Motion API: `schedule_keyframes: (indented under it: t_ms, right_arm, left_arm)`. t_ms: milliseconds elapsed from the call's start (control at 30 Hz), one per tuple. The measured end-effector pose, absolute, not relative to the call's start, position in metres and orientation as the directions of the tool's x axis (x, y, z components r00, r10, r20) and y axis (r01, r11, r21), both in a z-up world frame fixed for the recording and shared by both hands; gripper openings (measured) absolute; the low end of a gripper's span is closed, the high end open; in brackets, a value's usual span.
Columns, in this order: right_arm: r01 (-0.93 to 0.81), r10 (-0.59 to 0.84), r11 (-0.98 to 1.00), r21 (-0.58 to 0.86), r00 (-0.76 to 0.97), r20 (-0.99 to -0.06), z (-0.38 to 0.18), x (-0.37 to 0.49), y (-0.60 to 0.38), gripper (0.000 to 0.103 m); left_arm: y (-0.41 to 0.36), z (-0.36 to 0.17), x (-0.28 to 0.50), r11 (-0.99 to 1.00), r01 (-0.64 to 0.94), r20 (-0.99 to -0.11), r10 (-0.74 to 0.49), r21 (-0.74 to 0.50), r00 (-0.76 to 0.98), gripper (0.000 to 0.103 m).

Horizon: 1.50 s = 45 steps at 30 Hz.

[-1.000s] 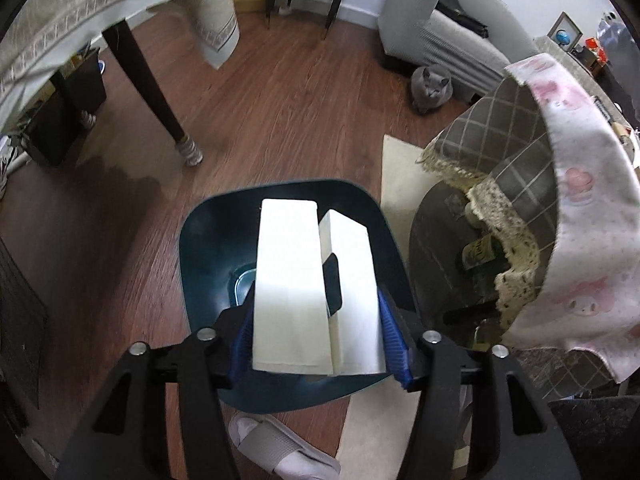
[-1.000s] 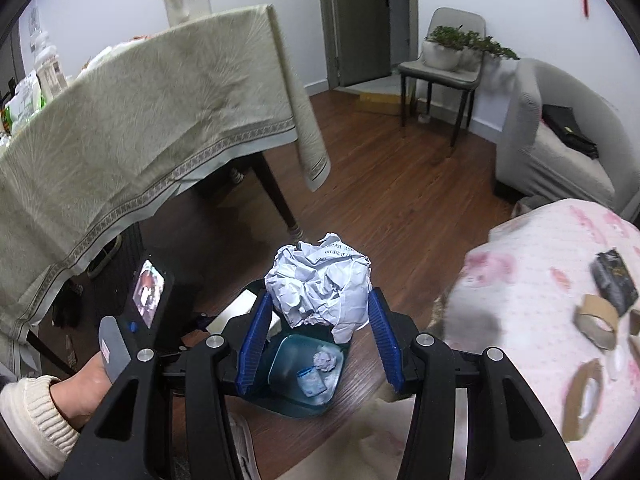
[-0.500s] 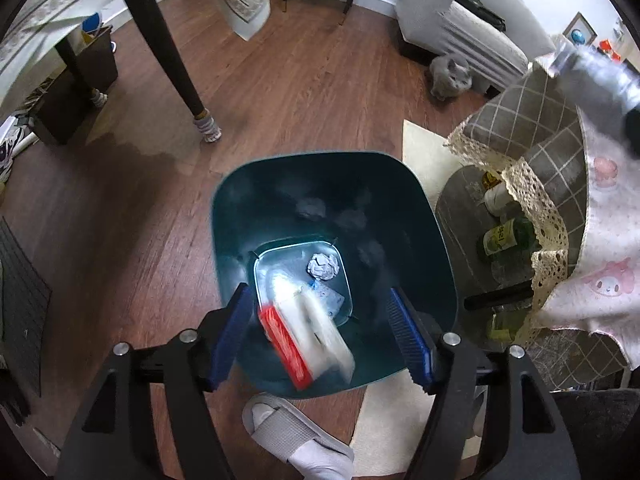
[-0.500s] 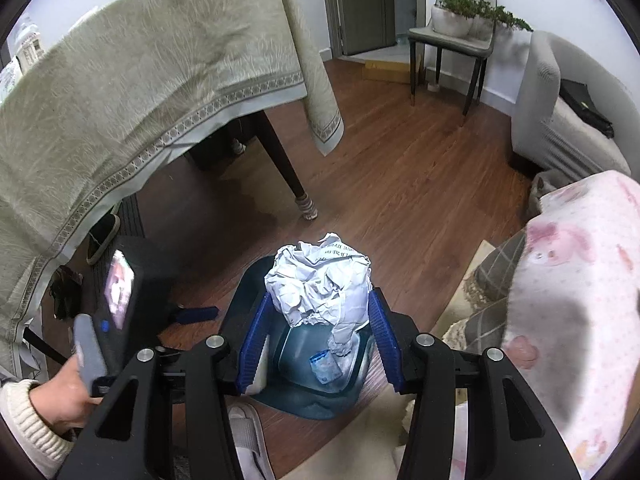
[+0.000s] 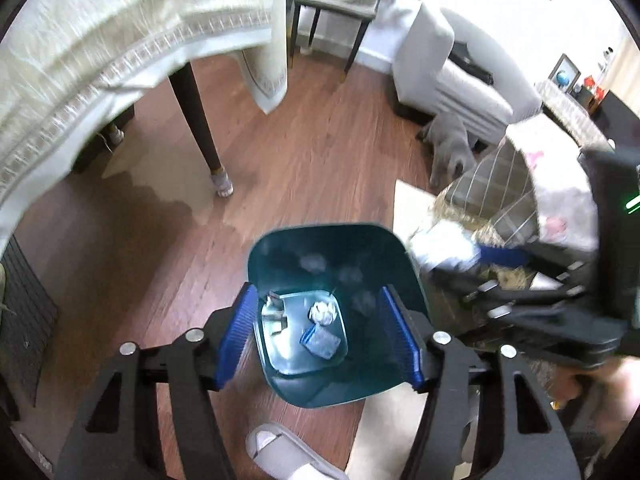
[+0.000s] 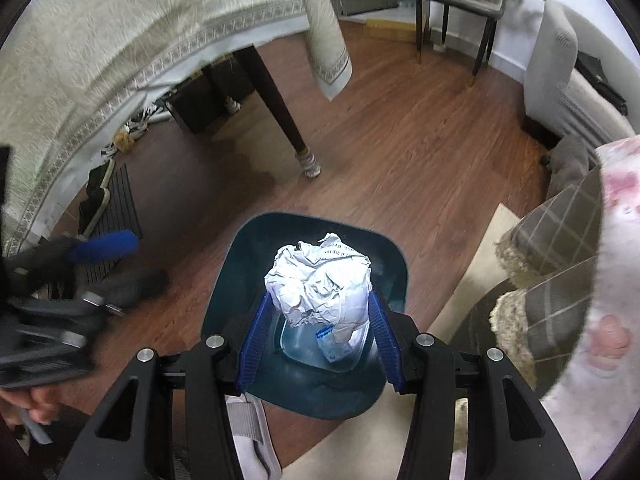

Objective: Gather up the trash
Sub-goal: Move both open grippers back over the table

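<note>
A dark teal trash bin [image 5: 360, 248] stands on the wood floor; it also shows in the right wrist view [image 6: 228, 280]. My left gripper [image 5: 320, 336] is open and empty above it. At the bin's bottom lie a white box [image 5: 274, 314], a small paper ball [image 5: 322, 312] and a blue wrapper [image 5: 320, 342]. My right gripper [image 6: 318, 342] is shut on a crumpled white paper ball [image 6: 320, 284] and holds it over the bin's opening. The right gripper also shows blurred at the right of the left wrist view [image 5: 480, 256].
A table with a beige cloth [image 6: 120, 40] and a dark leg [image 6: 280, 120] stands behind the bin. A low table with a pink cloth [image 6: 608, 280] is at the right, on a cream rug [image 6: 472, 264]. A grey cat [image 5: 452, 148] lies by the sofa [image 5: 448, 72]. A slipper [image 5: 280, 452] is near the bin.
My left gripper opened and the white box fell into the bin. My right gripper moved over the bin with the paper ball still in it.
</note>
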State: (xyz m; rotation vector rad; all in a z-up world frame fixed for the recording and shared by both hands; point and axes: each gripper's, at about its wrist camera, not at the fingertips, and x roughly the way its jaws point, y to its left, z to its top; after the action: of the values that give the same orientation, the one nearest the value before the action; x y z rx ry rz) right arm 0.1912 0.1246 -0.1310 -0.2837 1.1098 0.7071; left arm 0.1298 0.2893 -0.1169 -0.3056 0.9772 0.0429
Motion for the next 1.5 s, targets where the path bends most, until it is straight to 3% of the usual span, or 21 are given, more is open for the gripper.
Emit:
schedule_keyframes:
  t_ms: [133, 433, 467, 600, 767, 1000, 1200, 1500]
  right_arm:
    - [-0.646, 0.347, 0.752, 0.132, 0.218, -0.912, -0.158, 0.19, 0.137, 0.05]
    - [-0.637, 0.249, 0.764, 0.109, 0.135, -0.959, -0.221, 0.188, 0.148, 0.053]
    - [-0.635, 0.237, 0.766, 0.101, 0.133, -0.962, -0.227, 0.188, 0.148, 0.053]
    - [-0.641, 0.224, 0.762, 0.093, 0.126, -0.967, -0.236, 0.185, 0.148, 0.066]
    - [-0.641, 0.228, 0.761, 0.095, 0.127, -0.965, -0.233, 0.184, 0.141, 0.067]
    - [-0.665, 0.281, 0.739, 0.105, 0.163, -0.946, -0.199, 0.182, 0.135, 0.066]
    - [-0.7, 0.363, 0.704, 0.118, 0.211, -0.908, -0.148, 0.177, 0.129, 0.052]
    - [-0.7, 0.456, 0.71, 0.082, 0.367, -0.811, -0.05, 0.175, 0.083, 0.047]
  left_arm:
    - [0.292, -0.095, 0.122, 0.961, -0.169, -0.794, -0.076, -0.22, 0.603, 0.052]
    - [0.298, -0.047, 0.108, 0.958, -0.156, -0.72, -0.067, -0.239, 0.691, 0.042]
    - [0.298, -0.04, 0.106, 0.958, -0.153, -0.709, -0.069, -0.244, 0.702, 0.037]
    - [0.296, -0.015, 0.099, 0.957, -0.138, -0.669, -0.072, -0.256, 0.74, 0.036]
    - [0.291, 0.009, 0.093, 0.961, -0.122, -0.631, -0.066, -0.249, 0.773, 0.036]
    - [0.278, 0.028, 0.093, 0.967, -0.118, -0.606, -0.045, -0.227, 0.794, 0.036]
    - [0.265, 0.044, 0.093, 0.972, -0.106, -0.576, -0.034, -0.208, 0.817, 0.038]
    - [0.241, 0.057, 0.1, 0.973, -0.079, -0.541, -0.053, -0.218, 0.84, 0.049]
